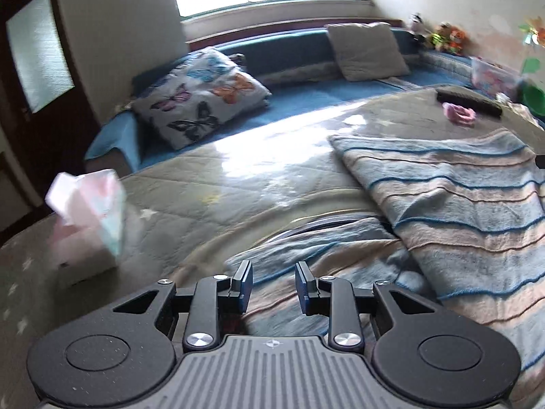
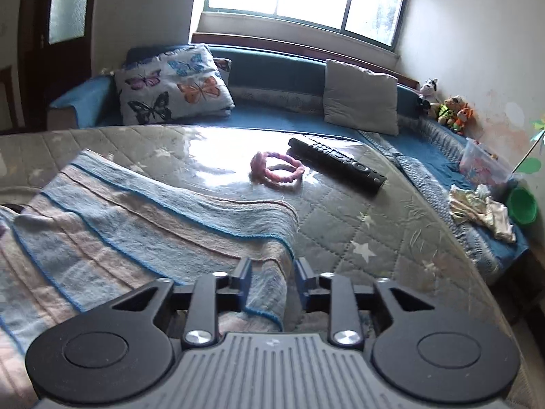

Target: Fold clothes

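A blue, beige and grey striped knit garment (image 1: 453,211) lies partly folded on a table with a grey quilted cover (image 1: 211,184). My left gripper (image 1: 274,284) is open and empty, just above the garment's lower left part. In the right wrist view the same garment (image 2: 143,218) spreads over the left half of the table. My right gripper (image 2: 272,281) is open, over the garment's right edge, with cloth showing between the fingers but not clamped.
A tissue box (image 1: 85,218) stands at the table's left. A black remote (image 2: 337,163) and a pink hair band (image 2: 277,168) lie at the far side. A blue sofa (image 2: 272,116) with a butterfly pillow (image 2: 173,85) is behind. Small clothes (image 2: 480,211) lie on the right.
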A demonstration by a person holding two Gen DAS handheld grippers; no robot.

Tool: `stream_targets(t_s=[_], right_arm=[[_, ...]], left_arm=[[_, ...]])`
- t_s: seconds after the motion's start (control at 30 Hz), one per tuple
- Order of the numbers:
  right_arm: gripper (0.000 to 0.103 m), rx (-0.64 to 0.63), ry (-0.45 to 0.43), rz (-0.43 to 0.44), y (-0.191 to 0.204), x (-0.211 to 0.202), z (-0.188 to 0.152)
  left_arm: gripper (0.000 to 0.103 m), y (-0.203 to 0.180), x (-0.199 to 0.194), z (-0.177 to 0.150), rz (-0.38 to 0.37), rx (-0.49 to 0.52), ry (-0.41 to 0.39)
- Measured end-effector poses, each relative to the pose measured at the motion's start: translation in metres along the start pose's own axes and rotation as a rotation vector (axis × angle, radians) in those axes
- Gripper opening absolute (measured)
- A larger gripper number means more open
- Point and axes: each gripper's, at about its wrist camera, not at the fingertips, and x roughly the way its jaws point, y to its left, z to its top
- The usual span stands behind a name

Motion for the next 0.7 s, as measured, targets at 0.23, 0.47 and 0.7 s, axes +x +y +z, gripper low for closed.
stream_targets(t_s=[0.23, 0.47, 0.7], right_arm=[[0.049, -0.021, -0.020, 0.075, -0.003, -0.034, -0.011], [0.055, -0.033, -0.009, 0.142, -0.006, -0.070, -0.038], [0.060, 0.005, 0.017, 0.150, -0.017, -0.101, -0.068]], left_arm=[[0.033, -0.016, 0.011, 0.004, -0.155, 0.039, 0.008], [0.031, -0.022, 0.020, 0.005, -0.158, 0.025, 0.020], [0.001, -0.033, 0.014, 0.001, -0.145, 0.076, -0.004]])
